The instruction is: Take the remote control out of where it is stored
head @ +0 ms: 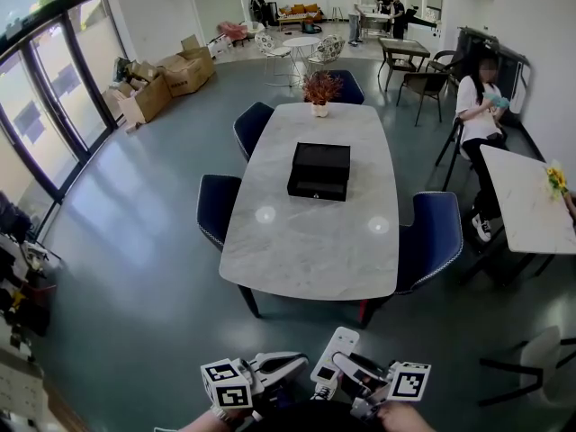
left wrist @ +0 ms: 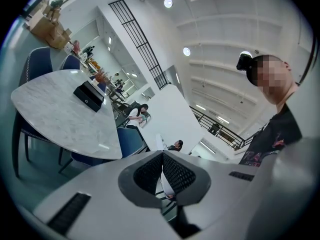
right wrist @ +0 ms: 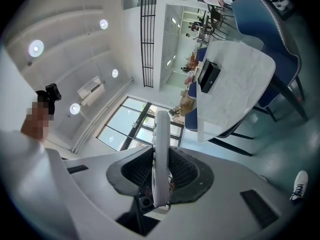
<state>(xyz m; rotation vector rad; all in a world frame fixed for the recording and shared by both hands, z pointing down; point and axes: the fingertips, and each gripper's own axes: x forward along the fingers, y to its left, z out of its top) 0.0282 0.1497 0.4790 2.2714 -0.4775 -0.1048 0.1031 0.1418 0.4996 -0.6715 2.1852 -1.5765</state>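
right gripper (right wrist: pixel 161 159): fingers clamped on white remote control (right wrist: pixel 161 129), its near end hidden between them | left gripper (left wrist: pixel 162 171): fingers together, empty | black box (head: pixel 319 170): far off on bench (head: pixel 315 241), inside not visible

Two marble counters (head: pixel 310 232) are counted; on the middle one, one black box (head: pixel 319 171) and one potted plant (head: pixel 321 90) are set. Four blue chairs (head: pixel 216 207) are placed around it. Two tools, the left tool (left wrist: pixel 162 159) and the right tool (right wrist: pixel 161 154), and one remote control (right wrist: pixel 161 131) are seen.
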